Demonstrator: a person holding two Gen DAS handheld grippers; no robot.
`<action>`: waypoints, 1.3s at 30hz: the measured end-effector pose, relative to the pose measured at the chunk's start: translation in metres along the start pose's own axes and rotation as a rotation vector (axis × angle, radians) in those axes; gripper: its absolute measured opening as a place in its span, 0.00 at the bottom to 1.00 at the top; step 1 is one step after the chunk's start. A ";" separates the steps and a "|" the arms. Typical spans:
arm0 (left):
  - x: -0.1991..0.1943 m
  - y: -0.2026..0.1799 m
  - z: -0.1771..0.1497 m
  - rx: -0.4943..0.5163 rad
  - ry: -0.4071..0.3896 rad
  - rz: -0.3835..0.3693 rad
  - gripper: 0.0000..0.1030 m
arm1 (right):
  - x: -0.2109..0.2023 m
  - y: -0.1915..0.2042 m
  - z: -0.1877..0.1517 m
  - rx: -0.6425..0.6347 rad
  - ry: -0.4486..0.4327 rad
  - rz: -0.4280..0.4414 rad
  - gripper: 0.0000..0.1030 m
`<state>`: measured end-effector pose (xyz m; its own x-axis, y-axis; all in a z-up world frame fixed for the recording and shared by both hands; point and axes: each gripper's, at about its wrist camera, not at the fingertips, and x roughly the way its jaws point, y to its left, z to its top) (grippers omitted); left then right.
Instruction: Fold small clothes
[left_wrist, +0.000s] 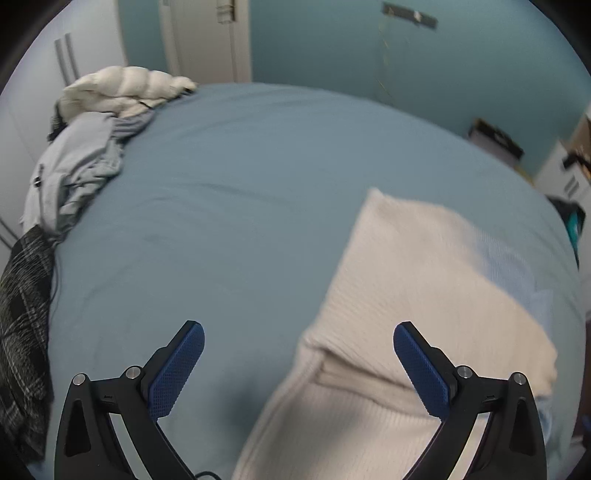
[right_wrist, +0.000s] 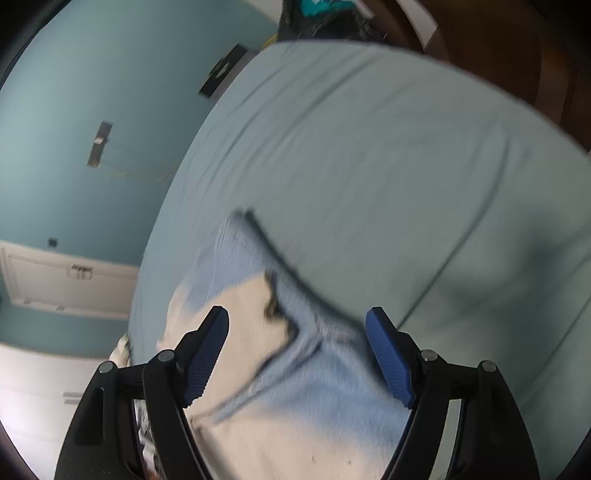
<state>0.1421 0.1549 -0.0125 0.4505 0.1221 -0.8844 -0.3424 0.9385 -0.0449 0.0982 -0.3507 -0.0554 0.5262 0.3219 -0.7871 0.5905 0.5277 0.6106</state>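
Note:
A cream ribbed knit garment (left_wrist: 417, 295) lies folded on the blue bed sheet (left_wrist: 240, 206), over a pale blue garment (left_wrist: 517, 266) at its right edge. My left gripper (left_wrist: 298, 332) is open and empty, just above the cream garment's near left part. In the right wrist view, the pale blue ribbed garment (right_wrist: 310, 373) with dark trim lies partly under the cream one (right_wrist: 243, 314). My right gripper (right_wrist: 297, 317) is open and empty, hovering over both. This view is blurred.
A pile of clothes sits at the bed's far left: a white puffy piece (left_wrist: 125, 88), a grey-blue garment (left_wrist: 81, 162) and a dark plaid one (left_wrist: 22, 314). Teal wall and white door (left_wrist: 207, 37) stand behind. The bed's right side (right_wrist: 424, 166) is bare sheet.

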 end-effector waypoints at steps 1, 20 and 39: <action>0.006 -0.004 -0.002 0.012 0.023 -0.012 1.00 | 0.004 -0.001 -0.006 -0.016 0.020 0.028 0.72; 0.048 0.002 -0.010 -0.020 0.160 0.005 1.00 | 0.143 0.032 -0.052 -0.032 0.238 -0.046 0.14; 0.058 -0.037 -0.025 0.133 0.161 0.058 1.00 | -0.027 0.076 -0.001 -0.552 -0.160 -0.056 0.07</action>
<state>0.1604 0.1194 -0.0733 0.2921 0.1335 -0.9470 -0.2469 0.9672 0.0602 0.1285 -0.3189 0.0117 0.6147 0.1816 -0.7676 0.2355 0.8865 0.3984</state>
